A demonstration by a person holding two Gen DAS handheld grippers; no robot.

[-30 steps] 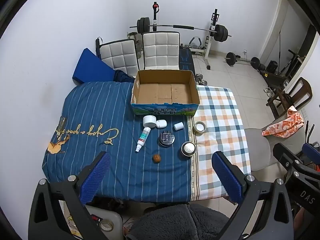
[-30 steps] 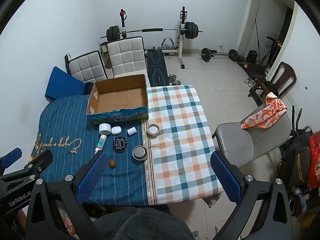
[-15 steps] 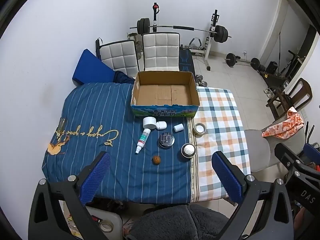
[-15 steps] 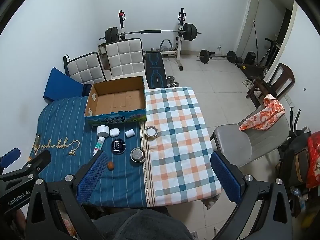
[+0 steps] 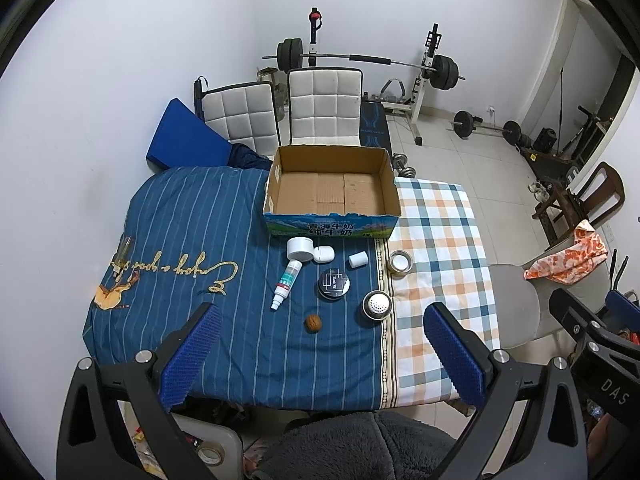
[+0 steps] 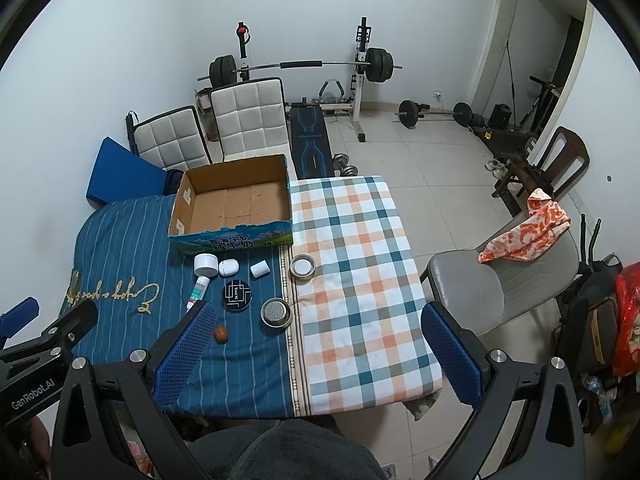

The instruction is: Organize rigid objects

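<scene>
An open cardboard box (image 5: 331, 190) (image 6: 236, 204) stands empty at the far side of the cloth-covered table (image 5: 192, 220). In front of it lie several small objects: a white tape roll (image 5: 300, 249), a white case (image 5: 323, 254), a small white block (image 5: 358, 259), a spray bottle (image 5: 286, 280), a black round tin (image 5: 334, 284) (image 6: 238, 295), a metal shaker lid (image 5: 377, 306) (image 6: 275, 313), a tape ring (image 5: 400, 263) (image 6: 302, 267) and a walnut (image 5: 313, 323) (image 6: 221, 334). My left gripper (image 5: 320, 356) and right gripper (image 6: 316, 356) are both open and empty, held high above the table's near edge.
Two white padded chairs (image 5: 324, 106) stand behind the box, with a barbell rack (image 5: 368, 64) behind them. A grey chair with an orange cloth (image 6: 524, 236) stands right of the table. A blue cushion (image 5: 184, 140) leans at the far left.
Both views have pulled back and upward slightly; the table and objects appear a little farther away. Nothing on the table has moved.
</scene>
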